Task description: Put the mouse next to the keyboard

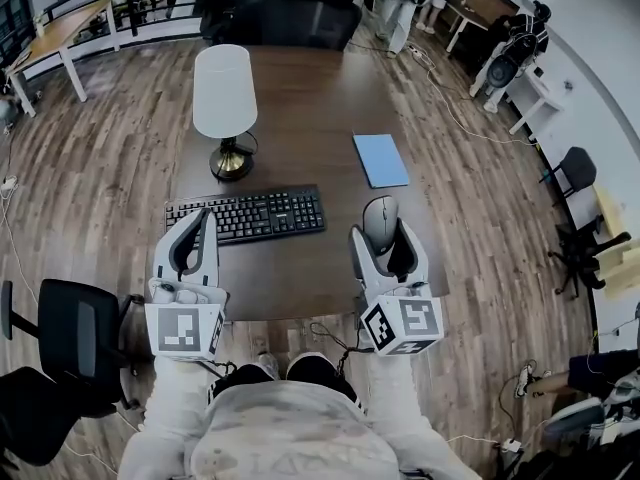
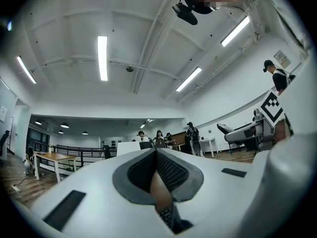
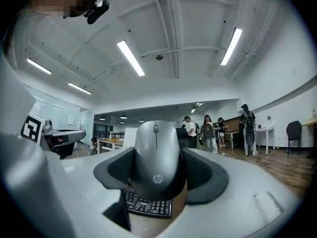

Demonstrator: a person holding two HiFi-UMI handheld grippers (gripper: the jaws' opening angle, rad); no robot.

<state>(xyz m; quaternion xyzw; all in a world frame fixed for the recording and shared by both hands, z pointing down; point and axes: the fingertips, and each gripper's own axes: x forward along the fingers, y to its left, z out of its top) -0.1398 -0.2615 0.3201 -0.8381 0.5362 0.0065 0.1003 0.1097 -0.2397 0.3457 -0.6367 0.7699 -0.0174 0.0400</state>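
right gripper [image 1: 382,236] is clamped on the grey matte plastic computer mouse [image 3: 156,152]. the ribbed dark pads [image 3: 200,170] press on both of its flanks, and its tail end with the logo faces the camera. i can't tell whether its belly touches the dark brown wooden table [image 1: 300,118] or hangs just above it.

the black full-size keyboard [image 1: 250,214] lies just left of this gripper, and its near corner shows under the mouse in the right gripper view. so i judge the mouse to be about where it has to go, near the keyboard's right end. a flat light blue notebook [image 1: 380,159] lies ahead of the gripper, well apart.

left gripper [image 1: 200,220] has its jaws together with nothing between them. it hovers over the keyboard's left end, with the white-shaded lamp on a brass base [image 1: 224,93] ahead of it.

handling guess: the mouse is light with a stiff shell, and the domed matte top is a bit slick. the side flanks are the place to take it, mid-body below the widest part, as it's held now. a squeeze near the nose risks pressing the buttons or the scroll wheel. it can squirt forward out of the pads if gripped too high on the curve. it's not fragile, but i'd set it down flat and not drop it.
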